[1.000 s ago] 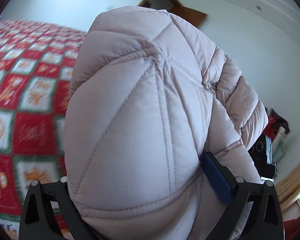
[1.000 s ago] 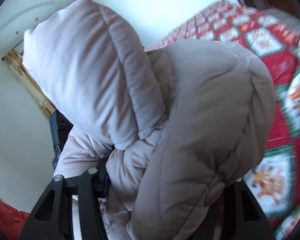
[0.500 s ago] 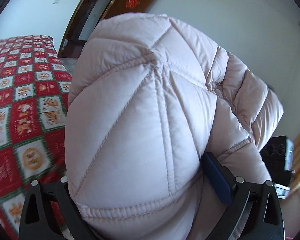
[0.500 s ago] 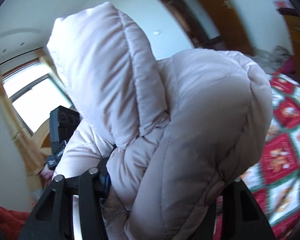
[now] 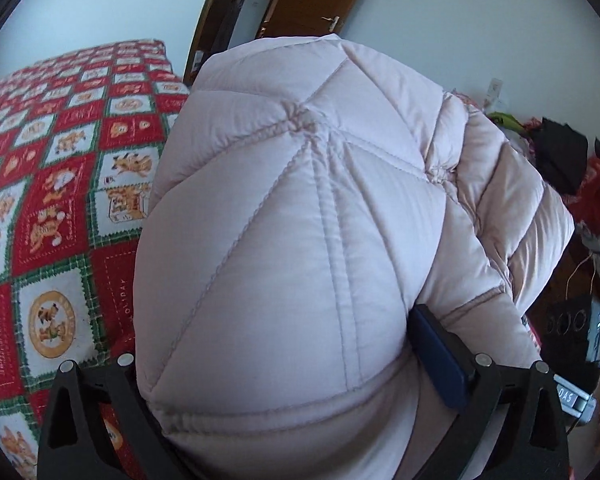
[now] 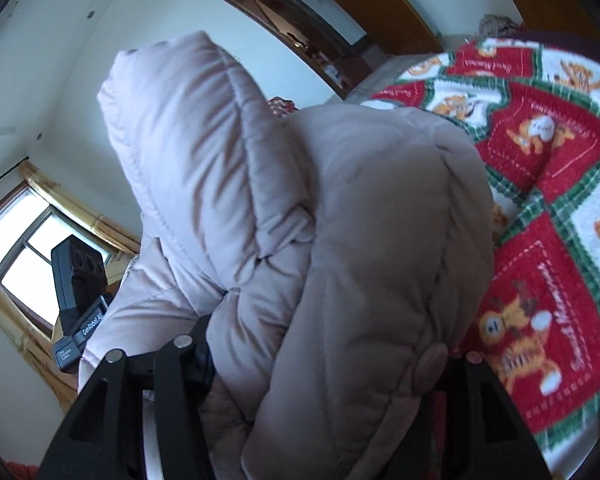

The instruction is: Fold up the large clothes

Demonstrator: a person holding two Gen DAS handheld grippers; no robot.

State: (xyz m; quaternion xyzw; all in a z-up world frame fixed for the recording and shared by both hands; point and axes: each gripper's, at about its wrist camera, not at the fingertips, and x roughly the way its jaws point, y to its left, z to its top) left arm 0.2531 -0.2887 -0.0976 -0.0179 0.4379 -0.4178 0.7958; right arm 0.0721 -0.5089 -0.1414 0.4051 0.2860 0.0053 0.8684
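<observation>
Over the last second the background behind the jacket [image 5: 284, 240] has swung round in both wrist views: the door frame [image 5: 236, 12] now stands above the left gripper [image 5: 284, 392], the bed [image 5: 60, 184] with its red and green checked blanket has slid nearer, and the window [image 6: 24, 248] has come into the right view. I take this to mean the jacket is being carried toward the bed to be laid out, so folding proper has not begun.

The left gripper's fingers [image 5: 440, 356] are clenched on the jacket, the blue pad sunk into a padded bulge that fills the space between them and rises well beyond. The right gripper [image 6: 332, 364] has another thick wad between its fingers [image 6: 180, 364], and its jaws are opening slightly, though the fabric looks pinched all the same (it may just be the padding pushing back).

The jacket is pale pinkish, quilted and puffy, with stitched seams meeting at a puckered point ahead of the left fingers. In the right view a panel stands up beyond the left-hand finger and a round snap [image 6: 430, 364] sits by the other. It hangs bunched, clear of the bed.
</observation>
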